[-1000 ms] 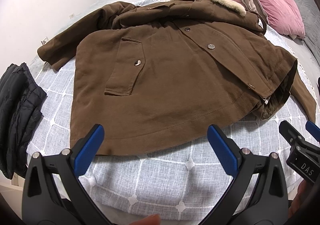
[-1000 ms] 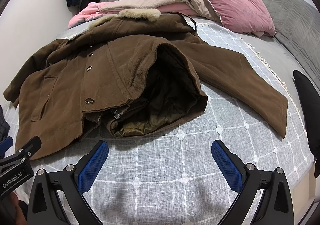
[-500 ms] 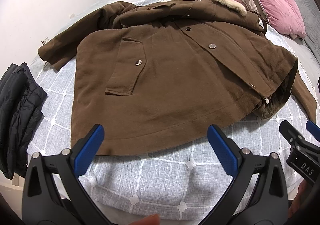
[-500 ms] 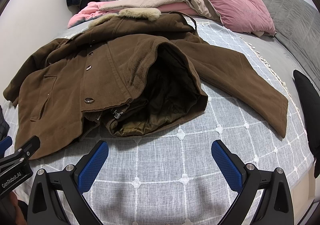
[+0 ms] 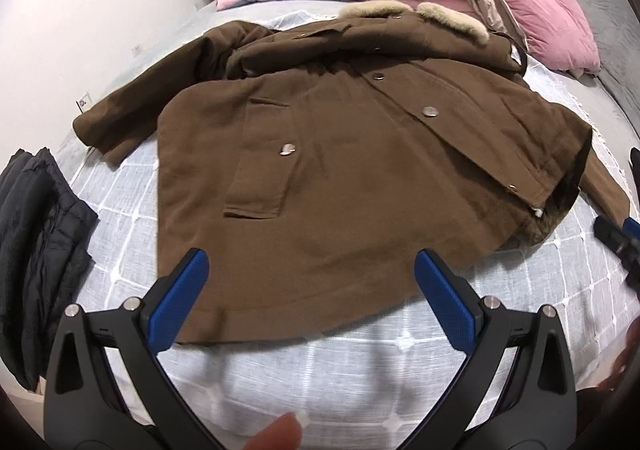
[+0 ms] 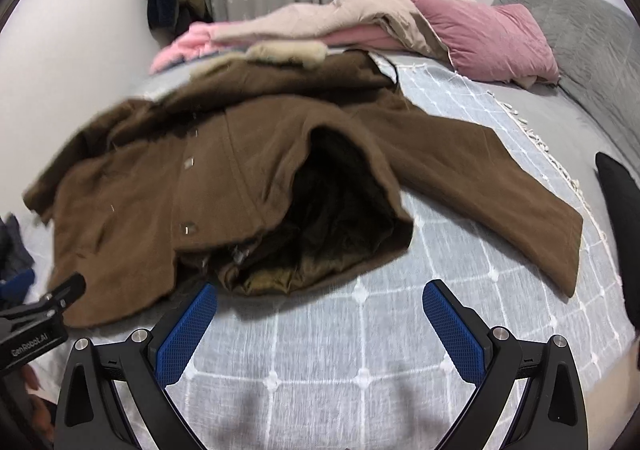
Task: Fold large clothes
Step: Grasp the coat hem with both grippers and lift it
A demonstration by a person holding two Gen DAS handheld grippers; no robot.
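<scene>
Bedspread bears brown coat.

Black left tool, blue ribbed pads, silver screws, right tool alike

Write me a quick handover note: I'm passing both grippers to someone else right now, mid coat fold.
Left gripper: open, empty, over the brown coat hem.
Right gripper: open, empty, just short of the coat's open front flap.
Coat lies front up on the bed, fur collar far, both sleeves spread out.
Done: no fold visible.
Left: fold sleeves in, then the body. Folded black jacket sits at left.
</scene>
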